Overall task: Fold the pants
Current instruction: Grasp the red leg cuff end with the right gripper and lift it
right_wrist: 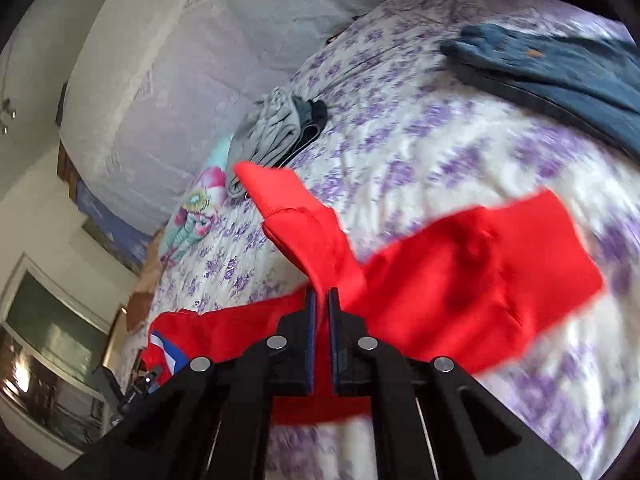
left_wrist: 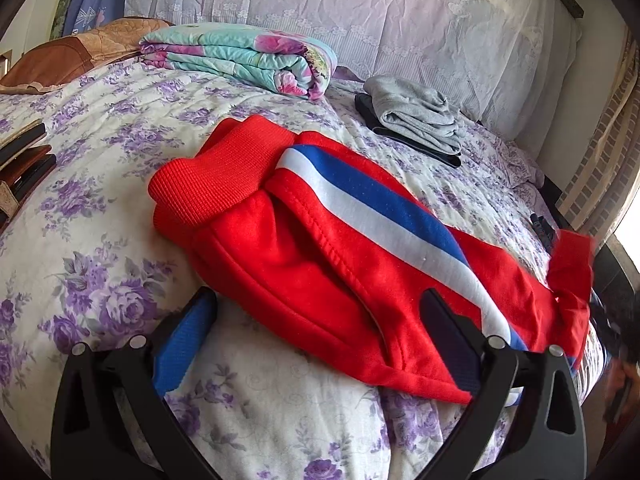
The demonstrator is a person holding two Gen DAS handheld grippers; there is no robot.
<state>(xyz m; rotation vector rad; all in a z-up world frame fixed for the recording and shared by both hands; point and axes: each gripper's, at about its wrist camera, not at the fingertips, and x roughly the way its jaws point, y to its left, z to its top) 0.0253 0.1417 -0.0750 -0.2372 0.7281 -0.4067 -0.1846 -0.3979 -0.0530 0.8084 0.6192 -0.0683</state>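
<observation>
Red pants (left_wrist: 320, 248) with a white and blue side stripe lie on the bed, ribbed waistband at the far left. My left gripper (left_wrist: 320, 304) is open and empty, its right finger (left_wrist: 444, 320) over the pants' near edge. In the right wrist view, my right gripper (right_wrist: 322, 296) is shut on the red pants (right_wrist: 460, 276) and holds the leg ends lifted above the bed. The raised red cuffs also show at the right edge of the left wrist view (left_wrist: 572, 264).
The bed has a purple-flowered quilt (left_wrist: 100, 240). A folded floral blanket (left_wrist: 240, 56) and a grey and black stack of folded clothes (left_wrist: 416, 116) lie at the back. Blue jeans (right_wrist: 560, 68) lie farther along. Books (left_wrist: 24, 160) sit at the left edge.
</observation>
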